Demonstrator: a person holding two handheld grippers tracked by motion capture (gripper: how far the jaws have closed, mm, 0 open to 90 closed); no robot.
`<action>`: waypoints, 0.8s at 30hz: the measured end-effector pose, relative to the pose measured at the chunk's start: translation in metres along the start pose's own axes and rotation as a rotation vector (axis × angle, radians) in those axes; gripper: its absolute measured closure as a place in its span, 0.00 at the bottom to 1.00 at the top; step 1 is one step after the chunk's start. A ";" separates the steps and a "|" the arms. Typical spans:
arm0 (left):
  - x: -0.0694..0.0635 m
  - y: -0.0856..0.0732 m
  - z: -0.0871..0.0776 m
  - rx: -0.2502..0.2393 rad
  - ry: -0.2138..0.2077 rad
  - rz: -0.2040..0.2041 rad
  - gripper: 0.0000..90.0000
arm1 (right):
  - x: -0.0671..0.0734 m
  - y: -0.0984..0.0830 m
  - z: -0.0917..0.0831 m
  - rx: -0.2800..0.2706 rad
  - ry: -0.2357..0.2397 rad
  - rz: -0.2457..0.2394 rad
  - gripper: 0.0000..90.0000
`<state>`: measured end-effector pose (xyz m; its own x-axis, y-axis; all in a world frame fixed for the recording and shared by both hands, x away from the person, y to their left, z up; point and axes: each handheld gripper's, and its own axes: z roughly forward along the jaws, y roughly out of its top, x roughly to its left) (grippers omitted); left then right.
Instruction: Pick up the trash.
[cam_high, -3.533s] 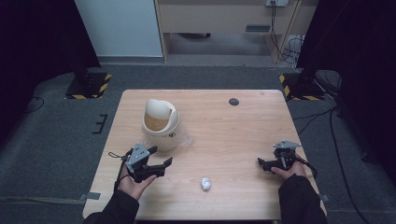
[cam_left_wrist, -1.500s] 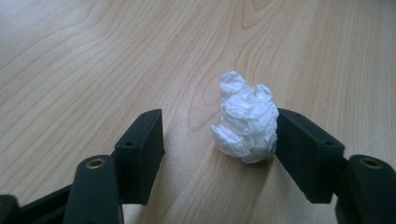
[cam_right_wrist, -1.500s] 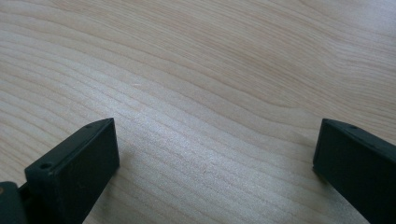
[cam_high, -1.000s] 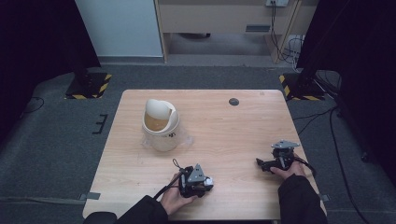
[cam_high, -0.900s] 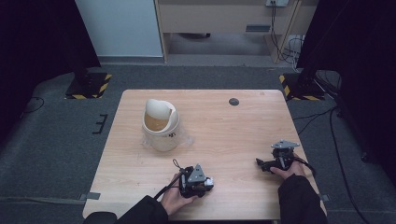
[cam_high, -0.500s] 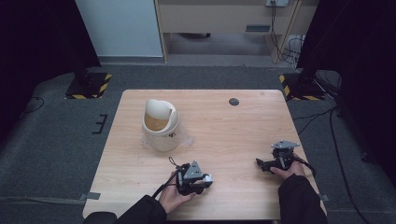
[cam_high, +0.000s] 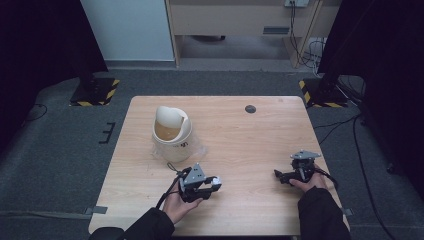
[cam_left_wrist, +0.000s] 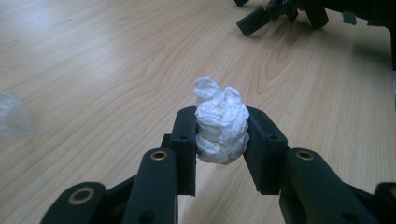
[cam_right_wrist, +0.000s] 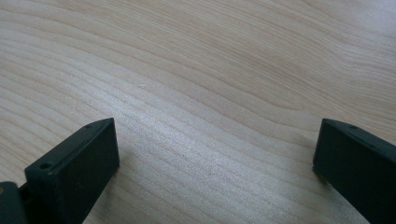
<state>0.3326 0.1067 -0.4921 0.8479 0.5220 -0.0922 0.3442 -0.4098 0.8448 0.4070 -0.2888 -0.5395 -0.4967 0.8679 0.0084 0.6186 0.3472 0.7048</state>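
**Paper wad pinched above the near edge**

The left gripper (cam_left_wrist: 220, 140) pinched a crumpled white paper wad (cam_left_wrist: 222, 126) just above the table (cam_high: 240, 135), near its near edge. The right gripper (cam_right_wrist: 215, 154) rested with jaws spread at the near right.

the crumpled white paper ball (cam_left_wrist: 221, 126) is a tightly wadded, deeply creased lump, taller than wide, with a small peak at its top. it sits clamped between the two black jaws of the left gripper (cam_left_wrist: 222, 140), off the wooden table (cam_left_wrist: 93, 70). in the high view the paper ball (cam_high: 216, 183) shows near the table's front edge.
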 end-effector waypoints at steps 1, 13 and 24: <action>0.000 0.000 0.000 0.000 0.000 0.000 0.74 | 0.000 0.000 0.000 0.000 0.000 0.000 0.01; 0.018 0.013 -0.045 -0.140 0.070 -0.050 0.73 | 0.000 0.000 0.000 0.000 0.001 0.000 0.01; 0.040 0.023 -0.099 -0.306 0.177 -0.085 0.73 | 0.000 0.000 0.000 -0.001 0.001 0.001 0.01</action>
<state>0.3345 0.1921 -0.4236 0.7289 0.6774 -0.0990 0.2514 -0.1304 0.9591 0.4071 -0.2887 -0.5395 -0.4967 0.8679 0.0099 0.6188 0.3460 0.7052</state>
